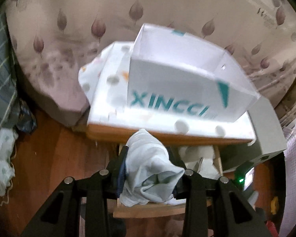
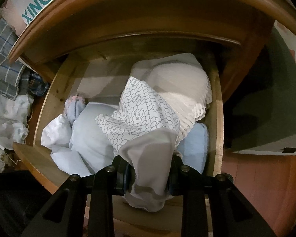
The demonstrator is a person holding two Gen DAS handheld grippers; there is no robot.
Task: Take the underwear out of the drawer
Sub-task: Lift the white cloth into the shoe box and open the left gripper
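pale blue underwear (image 1: 148, 165) is pinched between the pads of the left gripper (image 1: 150, 177), bunched and held above the open drawer (image 1: 217, 158). grey patterned underwear (image 2: 148, 138) is clamped in the right gripper (image 2: 148, 173), its honeycomb-print part draped over the drawer contents. white lace garment (image 2: 187, 90) lies behind it inside the drawer. nightstand (image 1: 167, 136) carries a white box (image 1: 177, 83) beside the bed (image 1: 69, 39).
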